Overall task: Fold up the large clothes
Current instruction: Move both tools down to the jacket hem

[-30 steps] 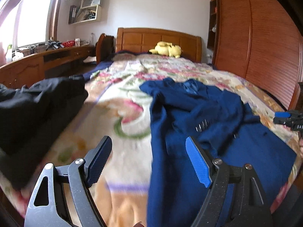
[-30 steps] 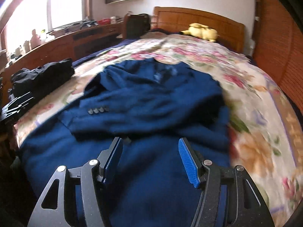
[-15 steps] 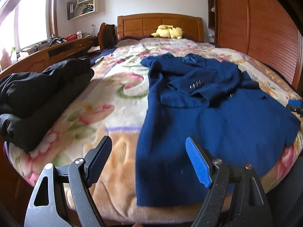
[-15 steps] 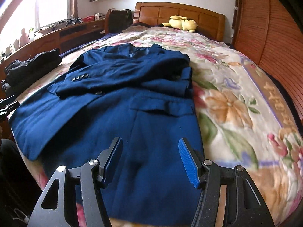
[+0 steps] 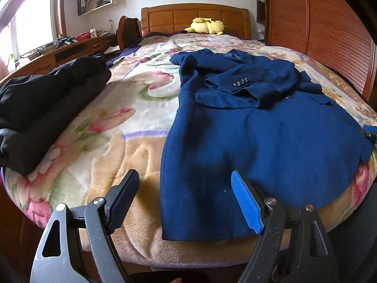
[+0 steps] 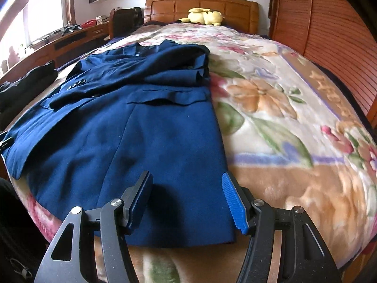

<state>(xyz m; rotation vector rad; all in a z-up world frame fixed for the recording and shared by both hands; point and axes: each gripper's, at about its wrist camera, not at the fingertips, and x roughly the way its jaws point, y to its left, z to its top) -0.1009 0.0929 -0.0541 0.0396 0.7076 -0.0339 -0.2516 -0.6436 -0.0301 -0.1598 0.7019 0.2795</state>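
A navy blue jacket (image 5: pixel 254 127) lies flat on the flowered bed blanket (image 5: pixel 132 122), collar toward the headboard, sleeves folded across its front. It also shows in the right wrist view (image 6: pixel 146 132). My left gripper (image 5: pixel 186 200) is open and empty, just above the jacket's near left hem corner. My right gripper (image 6: pixel 188 200) is open and empty, above the jacket's near right hem corner. The right gripper's tip (image 5: pixel 370 132) shows at the right edge of the left wrist view.
A pile of black clothes (image 5: pixel 44 103) lies on the bed's left side, also in the right wrist view (image 6: pixel 26 82). A yellow plush toy (image 5: pixel 207 26) sits by the wooden headboard (image 5: pixel 195 18). A wooden wardrobe (image 5: pixel 318 28) stands right, a desk (image 5: pixel 70 49) left.
Both grippers have drawn back from over the jacket toward the foot of the bed and lowered; the jacket's near hem now lies just under both sets of open fingers.
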